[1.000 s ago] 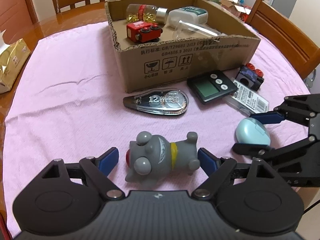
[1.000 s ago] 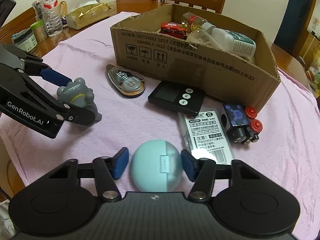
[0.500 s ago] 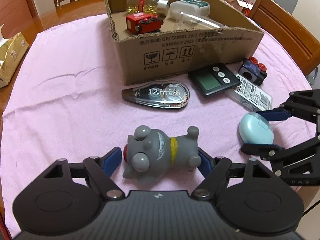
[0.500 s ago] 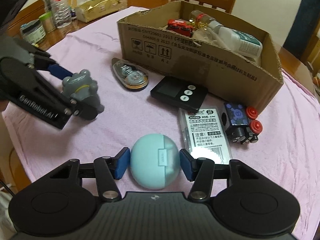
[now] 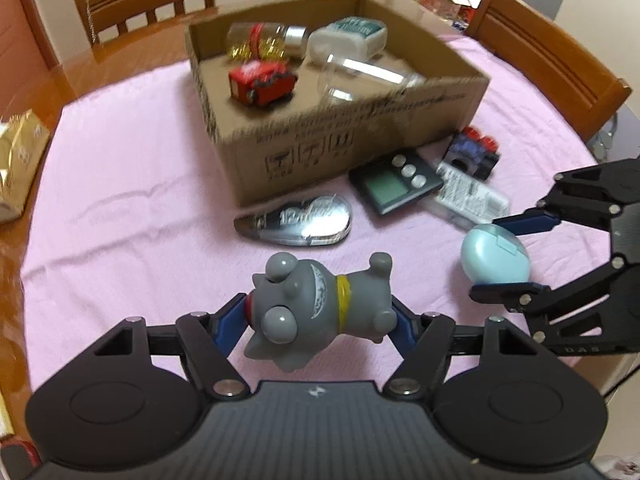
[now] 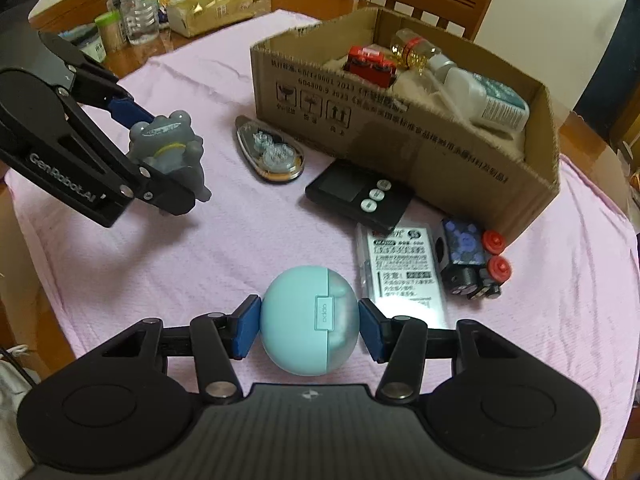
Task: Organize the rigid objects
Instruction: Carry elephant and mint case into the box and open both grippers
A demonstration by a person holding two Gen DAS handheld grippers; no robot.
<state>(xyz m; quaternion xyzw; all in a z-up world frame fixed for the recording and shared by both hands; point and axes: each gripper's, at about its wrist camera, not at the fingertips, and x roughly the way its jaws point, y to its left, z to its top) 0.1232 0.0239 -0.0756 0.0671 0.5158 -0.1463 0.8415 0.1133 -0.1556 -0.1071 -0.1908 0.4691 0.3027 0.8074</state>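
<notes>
My left gripper [image 5: 320, 316] is shut on a grey toy dog [image 5: 320, 304] with a yellow collar and holds it above the pink cloth; it also shows in the right wrist view [image 6: 168, 152]. My right gripper [image 6: 308, 322] is shut on a light blue earbud case [image 6: 310, 320], lifted off the cloth; the case also shows in the left wrist view [image 5: 494, 256]. An open cardboard box [image 5: 360, 136] ahead holds a red toy truck [image 5: 262, 82], a pill bottle [image 5: 264, 40] and a white bottle [image 5: 348, 38].
On the pink cloth [image 6: 240, 240] in front of the box lie a correction tape dispenser [image 6: 272, 156], a black digital timer [image 6: 358, 196], a clear packaged item [image 6: 404, 276] and a blue toy vehicle with red wheels [image 6: 472, 258]. Wooden chairs, bottles and a gold tissue pack [image 6: 212, 10] ring the table.
Both grippers closed on their objects and lifted them off the cloth. Both have moved up and forward toward the box.
</notes>
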